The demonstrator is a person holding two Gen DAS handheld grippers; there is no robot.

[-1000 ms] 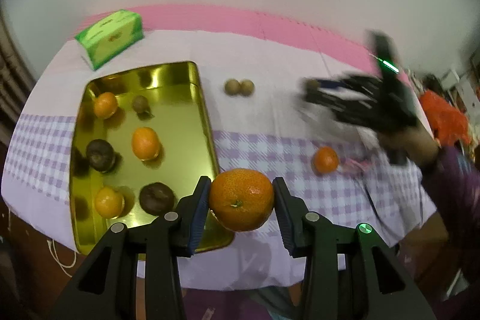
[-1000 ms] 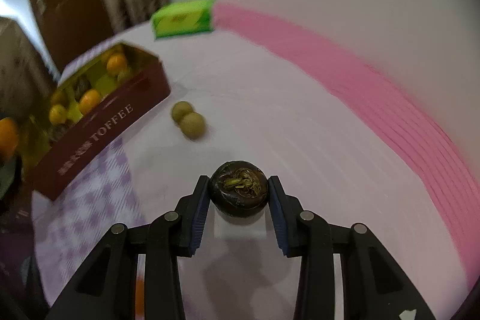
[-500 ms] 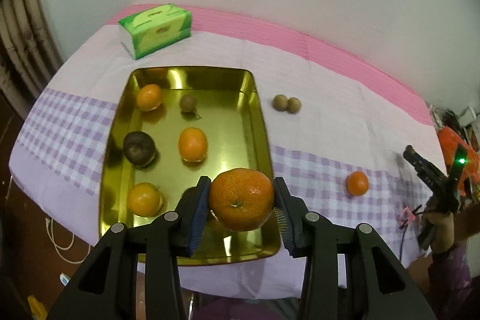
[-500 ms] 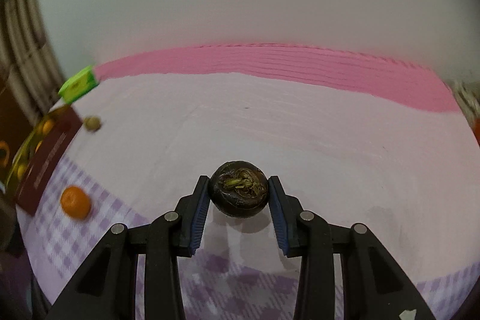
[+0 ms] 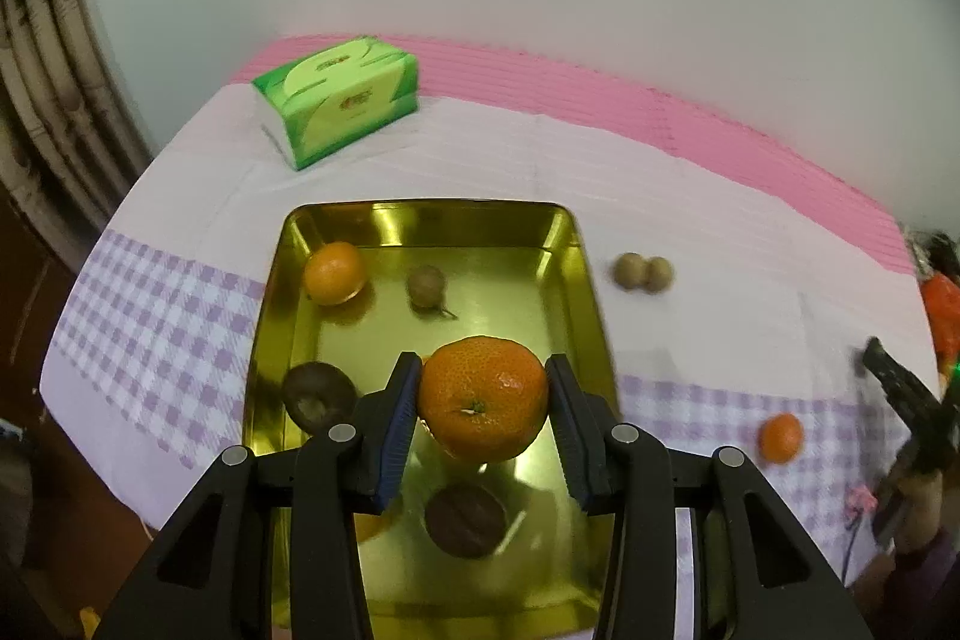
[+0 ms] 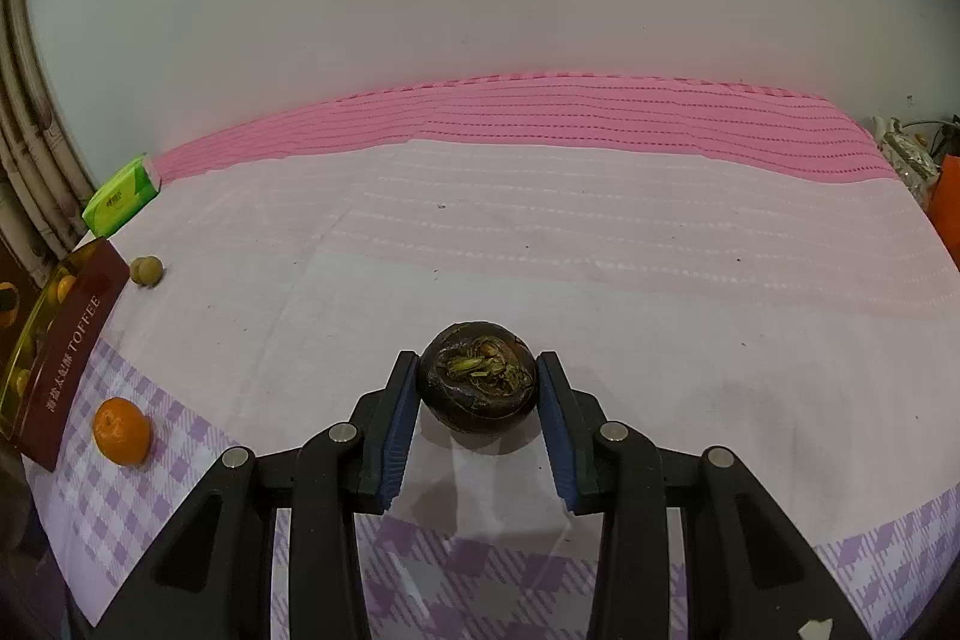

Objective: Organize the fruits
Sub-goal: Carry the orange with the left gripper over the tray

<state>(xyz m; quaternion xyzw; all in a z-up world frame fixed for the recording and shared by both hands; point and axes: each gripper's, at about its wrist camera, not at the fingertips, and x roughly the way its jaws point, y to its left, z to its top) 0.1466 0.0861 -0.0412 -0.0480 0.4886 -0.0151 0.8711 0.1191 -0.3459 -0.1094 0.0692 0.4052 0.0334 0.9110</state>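
**Both hands loaded, tin filling up**

Left gripper [image 5: 483,400] pinches a tangerine [image 5: 483,399] above the gold tin [image 5: 576,280]. Right gripper [image 6: 477,388] clamps a dark fruit [image 6: 477,383] over bare cloth, far right of the tin. Risk: a dropped tangerine strikes the brown fruit [image 5: 465,520] underneath and rolls.

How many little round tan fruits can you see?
3 tan fruits: one inside the gold metal tray, two touching on the pink cloth right of it. The left gripper may hide more.
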